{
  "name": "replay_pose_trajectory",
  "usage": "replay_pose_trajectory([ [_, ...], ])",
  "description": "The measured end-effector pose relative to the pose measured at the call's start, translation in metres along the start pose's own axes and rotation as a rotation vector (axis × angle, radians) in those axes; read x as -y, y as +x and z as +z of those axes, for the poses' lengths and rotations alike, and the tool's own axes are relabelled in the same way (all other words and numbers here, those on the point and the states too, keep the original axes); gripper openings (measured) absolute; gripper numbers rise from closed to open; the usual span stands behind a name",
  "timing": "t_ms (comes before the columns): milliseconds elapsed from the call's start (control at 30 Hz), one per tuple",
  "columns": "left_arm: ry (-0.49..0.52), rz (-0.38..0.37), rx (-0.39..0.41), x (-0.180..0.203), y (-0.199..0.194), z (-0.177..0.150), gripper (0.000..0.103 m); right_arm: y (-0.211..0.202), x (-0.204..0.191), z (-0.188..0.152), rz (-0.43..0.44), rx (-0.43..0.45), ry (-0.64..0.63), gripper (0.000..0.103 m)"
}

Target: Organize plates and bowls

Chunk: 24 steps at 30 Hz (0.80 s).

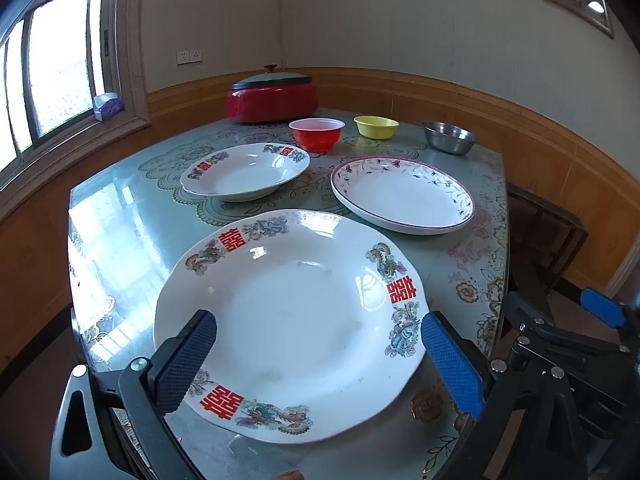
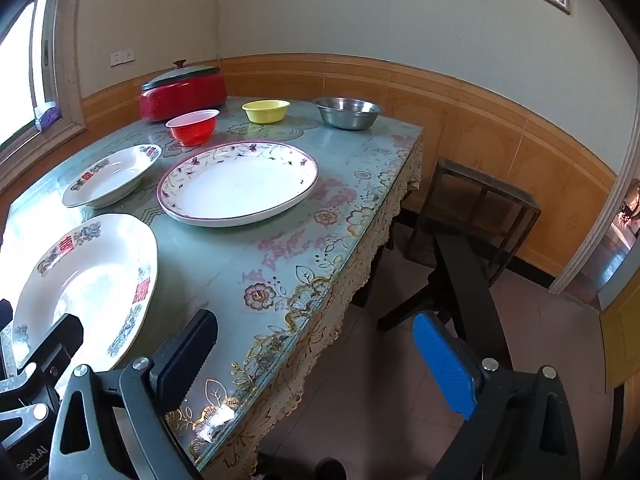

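The left hand-held gripper (image 1: 318, 354) is released, jaws spread wide and grasping nothing. The large plate with red characters (image 1: 296, 320) lies flat on the bench (image 1: 120, 232) directly ahead of it, between its two pads; whether the pads touch the rim is hard to tell. Beyond that plate sit a smaller matching plate (image 1: 244, 172) ahead-left and a floral-rimmed plate (image 1: 402, 196) ahead-right. Farther out stand a red bowl (image 1: 317, 134), a yellow bowl (image 1: 376, 127) and a steel bowl (image 1: 450, 137), with a red lidded pot (image 1: 272, 98) behind. The right hand-held gripper (image 2: 316, 354) is also released and empty, over the bench's right edge.
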State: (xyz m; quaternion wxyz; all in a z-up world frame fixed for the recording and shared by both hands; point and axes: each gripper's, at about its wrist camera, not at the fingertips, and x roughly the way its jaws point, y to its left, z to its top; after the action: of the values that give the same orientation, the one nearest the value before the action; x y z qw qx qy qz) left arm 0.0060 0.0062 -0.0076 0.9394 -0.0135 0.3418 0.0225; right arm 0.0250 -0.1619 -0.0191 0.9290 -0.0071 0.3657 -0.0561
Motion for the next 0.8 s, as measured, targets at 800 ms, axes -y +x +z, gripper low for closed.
replay_pose_trajectory([
  [800,0.0,-0.039,0.008,-0.001,-0.001,0.002,0.103,-0.004,0.008,-0.001,-0.028,0.015,0.028,0.1],
])
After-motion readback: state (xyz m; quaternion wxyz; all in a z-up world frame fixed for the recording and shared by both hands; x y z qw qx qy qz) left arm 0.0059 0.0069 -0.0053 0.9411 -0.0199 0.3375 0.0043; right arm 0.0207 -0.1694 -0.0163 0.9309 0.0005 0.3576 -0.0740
